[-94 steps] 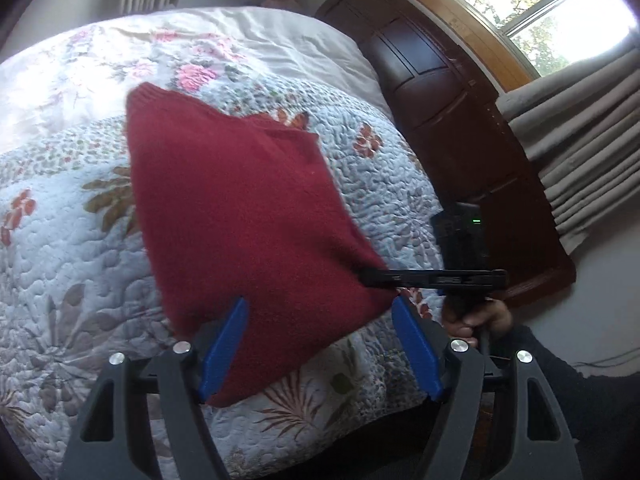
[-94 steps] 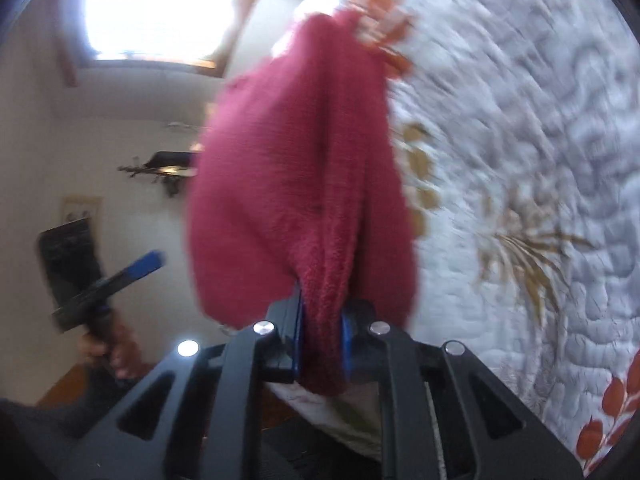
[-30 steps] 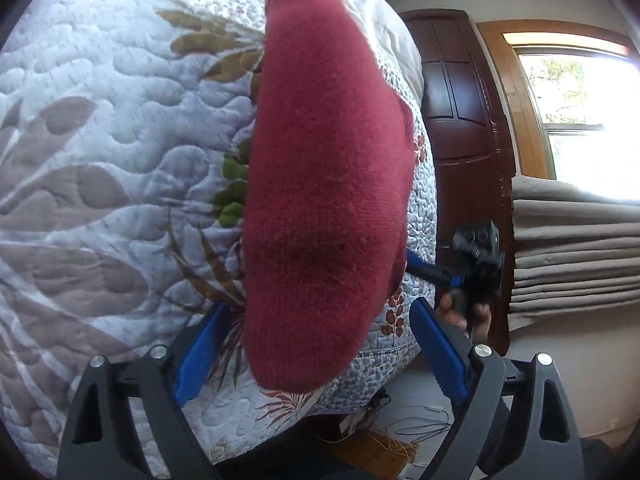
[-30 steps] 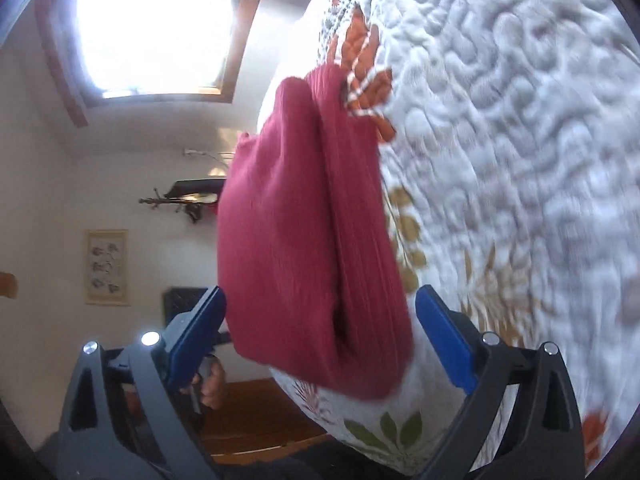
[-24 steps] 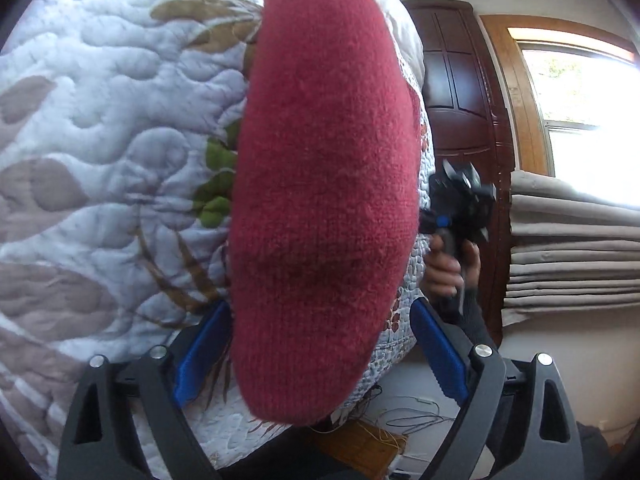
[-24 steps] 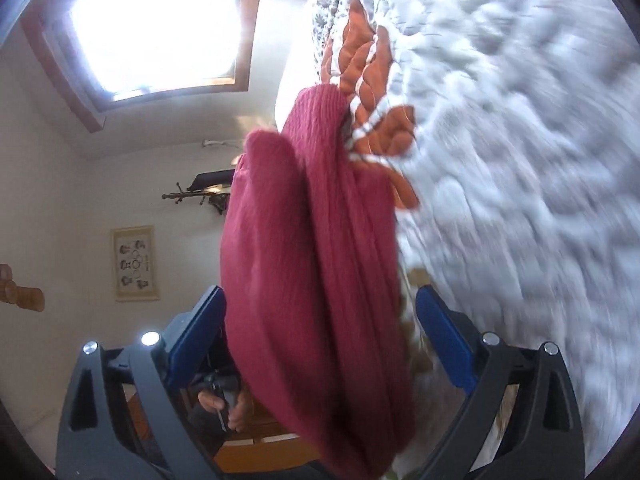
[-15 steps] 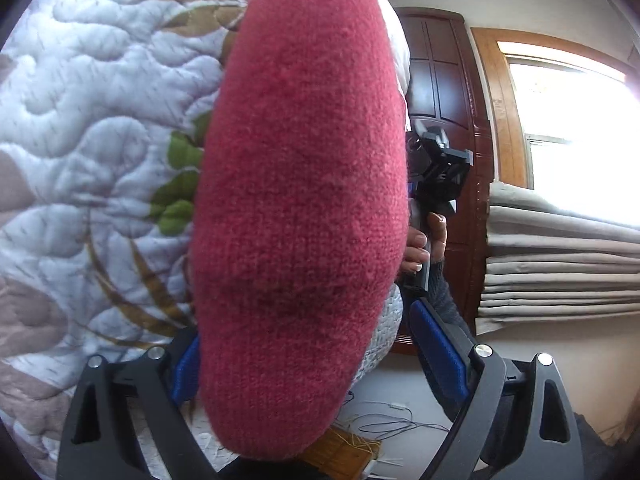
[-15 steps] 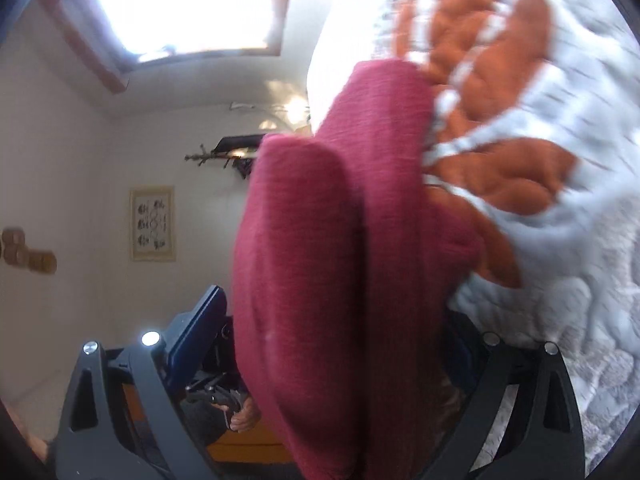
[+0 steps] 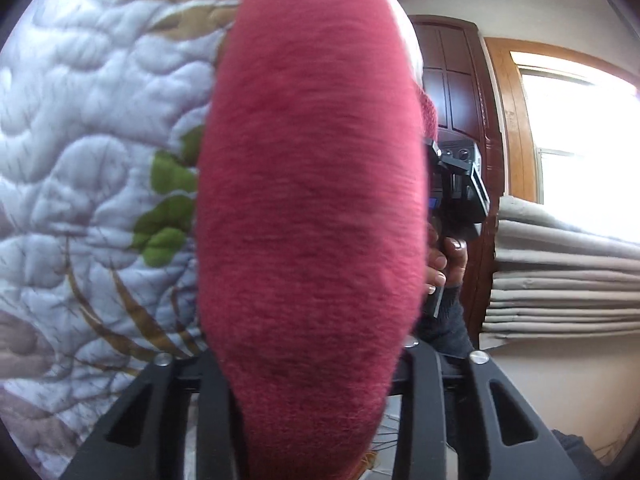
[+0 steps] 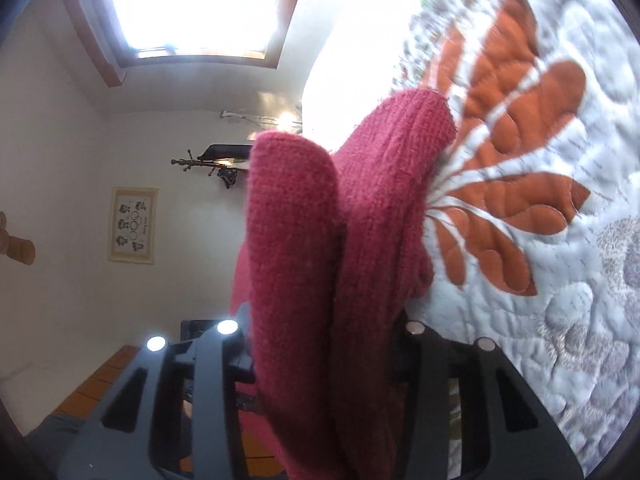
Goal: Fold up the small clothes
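Seen from the left wrist camera, a folded red knit garment [image 9: 312, 216] fills the middle of the frame, rising from between the black arms of the left gripper [image 9: 310, 364] up past the top edge. The gripper's arms press in against the cloth on both sides and its fingertips are buried behind the wool, so it appears clamped on the garment's near end. To the left lies the quilted bedspread [image 9: 88, 128], pale with green leaves and tan fronds. To the right, partly hidden by the cloth, a hand [image 9: 442, 258] grips the handle of the other black device, with a dark wooden wardrobe [image 9: 456, 92], a bright window [image 9: 580, 136] and folded beige curtains [image 9: 560, 272] behind it. From the right wrist camera, the same garment shows as two thick folds standing side by side, running from the right gripper [image 10: 326, 344] up toward the quilt's orange leaf pattern. This gripper's arms also sit tight against the cloth with the tips hidden, apparently closed on the doubled layers. The garment's far end rests against the bedspread's surface. A framed picture [image 10: 134, 224] hangs on the white wall at left.
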### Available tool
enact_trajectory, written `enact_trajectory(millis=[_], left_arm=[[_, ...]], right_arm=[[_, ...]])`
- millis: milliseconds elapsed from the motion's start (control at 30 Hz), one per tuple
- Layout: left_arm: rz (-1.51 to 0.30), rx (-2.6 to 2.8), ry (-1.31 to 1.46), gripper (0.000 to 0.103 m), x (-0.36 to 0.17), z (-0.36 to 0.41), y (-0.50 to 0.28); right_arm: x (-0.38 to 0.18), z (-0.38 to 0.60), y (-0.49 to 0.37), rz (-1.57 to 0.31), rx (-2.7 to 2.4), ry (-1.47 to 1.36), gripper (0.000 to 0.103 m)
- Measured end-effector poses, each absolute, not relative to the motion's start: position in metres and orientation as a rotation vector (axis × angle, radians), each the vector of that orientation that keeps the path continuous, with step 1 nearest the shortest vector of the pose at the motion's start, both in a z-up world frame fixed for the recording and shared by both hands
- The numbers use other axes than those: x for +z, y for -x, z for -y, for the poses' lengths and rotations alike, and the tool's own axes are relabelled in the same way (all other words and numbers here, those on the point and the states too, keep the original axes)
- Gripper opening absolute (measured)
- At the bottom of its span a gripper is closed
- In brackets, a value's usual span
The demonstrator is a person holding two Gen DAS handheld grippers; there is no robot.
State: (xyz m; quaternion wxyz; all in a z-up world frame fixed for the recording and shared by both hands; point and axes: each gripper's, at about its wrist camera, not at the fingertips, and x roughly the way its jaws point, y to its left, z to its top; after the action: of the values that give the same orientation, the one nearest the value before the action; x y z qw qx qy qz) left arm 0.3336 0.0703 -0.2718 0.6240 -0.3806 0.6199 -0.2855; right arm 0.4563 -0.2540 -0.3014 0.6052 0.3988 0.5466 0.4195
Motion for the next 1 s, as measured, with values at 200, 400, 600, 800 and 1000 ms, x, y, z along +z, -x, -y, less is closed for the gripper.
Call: enact_trajectory(millis=[200, 400, 600, 800, 1000], left_arm=[[-1.347, -0.727, 0.849, 0.031, -0.228, -0.084, -0.332], [-1.238, -0.737, 0.839, 0.03, -0.197, -0.145, -0.293], [-1.279, -0.661, 0.894, 0.031, -0.256, -0.222, -0.247], [-1.281, -0.6, 0.925, 0.059, -0.281, -0.248, -0.228], [-1.049, -0.439, 0.716, 0.085, -0.196, -0.277, -0.18]], right_arm=[[-0.242, 0.224, -0.448, -1.188, 0.97, -0.862, 0.038], [-0.207, 0.15, -0.436, -1.161, 1.067, -0.828, 0.038], [-0.249, 0.063, -0.404, -1.321, 1.068, -0.759, 0.039], [-0.245, 0.054, -0.391, -1.34, 0.873, -0.682, 0.064], [-0.177, 0.078, -0.367, -1.123, 0.817, -0.587, 0.04]])
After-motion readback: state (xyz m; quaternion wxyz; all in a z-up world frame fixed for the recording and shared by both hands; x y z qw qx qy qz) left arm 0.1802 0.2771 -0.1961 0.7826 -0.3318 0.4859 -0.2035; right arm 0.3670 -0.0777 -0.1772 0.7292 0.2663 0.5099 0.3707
